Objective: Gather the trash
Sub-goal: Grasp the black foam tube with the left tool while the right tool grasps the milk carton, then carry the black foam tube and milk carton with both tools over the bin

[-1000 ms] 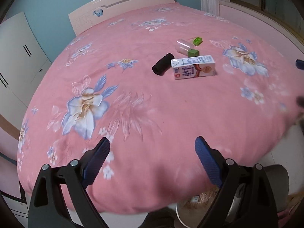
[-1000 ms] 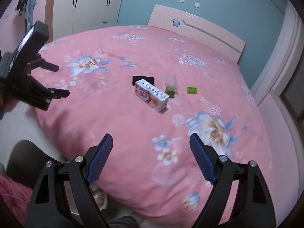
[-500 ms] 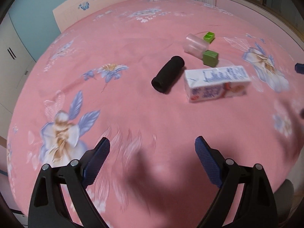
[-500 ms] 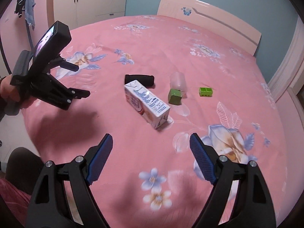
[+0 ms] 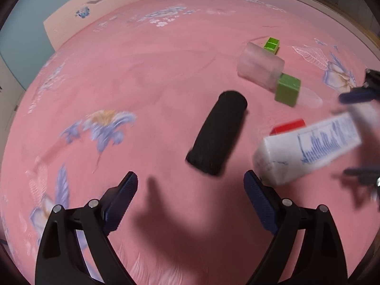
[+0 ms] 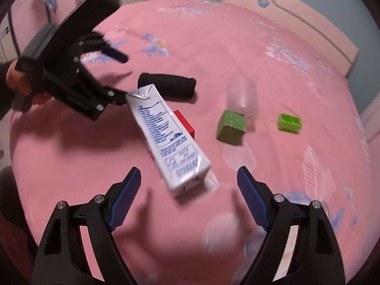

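Since both tongs, left [image 5: 191, 188] & right [image 6: 188, 184], gape wide w/ nothing held, milk carton [image 6: 166, 137] just ahead could skid on soft bed [image 6: 237, 59].

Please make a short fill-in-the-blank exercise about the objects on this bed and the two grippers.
1. The white rectangular milk carton with blue print lies on a bedspread whose colour is ____.
2. The black ribbed cylinder lies beside the carton, and the clear plastic cup lies on its ____.
3. The number of green blocks on the bed, the dark one and the bright one, is ____.
4. The jaws of the right gripper stand ____, with nothing between them.

Missing words: pink; side; two; open
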`<state>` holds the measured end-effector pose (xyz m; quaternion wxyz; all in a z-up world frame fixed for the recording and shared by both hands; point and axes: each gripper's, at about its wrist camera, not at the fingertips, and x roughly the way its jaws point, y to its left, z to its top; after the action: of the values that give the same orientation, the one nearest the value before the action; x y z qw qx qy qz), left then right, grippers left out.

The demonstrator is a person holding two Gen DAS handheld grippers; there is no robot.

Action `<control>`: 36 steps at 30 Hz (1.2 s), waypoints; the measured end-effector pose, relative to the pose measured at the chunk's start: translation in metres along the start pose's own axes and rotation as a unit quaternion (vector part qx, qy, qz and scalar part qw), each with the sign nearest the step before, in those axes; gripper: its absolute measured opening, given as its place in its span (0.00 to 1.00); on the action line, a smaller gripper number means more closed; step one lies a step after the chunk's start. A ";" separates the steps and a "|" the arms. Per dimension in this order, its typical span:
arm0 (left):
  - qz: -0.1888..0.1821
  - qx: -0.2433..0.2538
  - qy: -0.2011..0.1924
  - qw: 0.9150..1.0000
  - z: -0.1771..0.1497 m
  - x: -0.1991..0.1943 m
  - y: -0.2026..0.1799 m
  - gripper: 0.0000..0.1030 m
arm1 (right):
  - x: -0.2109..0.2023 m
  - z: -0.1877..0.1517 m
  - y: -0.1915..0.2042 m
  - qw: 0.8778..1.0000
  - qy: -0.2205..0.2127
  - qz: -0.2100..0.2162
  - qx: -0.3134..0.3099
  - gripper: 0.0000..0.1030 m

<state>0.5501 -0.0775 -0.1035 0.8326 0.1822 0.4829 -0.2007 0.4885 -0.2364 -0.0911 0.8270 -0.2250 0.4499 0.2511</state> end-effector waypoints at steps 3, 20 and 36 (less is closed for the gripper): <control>-0.008 0.004 0.006 1.000 0.012 0.015 -0.001 0.89 | 0.018 0.010 -0.006 1.000 0.004 0.019 -0.013 0.79; -0.038 -0.059 0.008 0.997 0.017 0.020 -0.017 0.44 | 0.020 0.003 -0.003 0.997 0.016 0.018 0.071 0.36; 0.008 -0.057 -0.031 0.998 -0.016 -0.129 -0.035 0.43 | -0.113 -0.002 0.040 0.994 -0.009 -0.058 0.091 0.35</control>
<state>0.4617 -0.0791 -0.0017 0.8579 0.1324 0.4658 -0.1716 0.4094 -0.2303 -0.0006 0.8612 -0.1721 0.4496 0.1630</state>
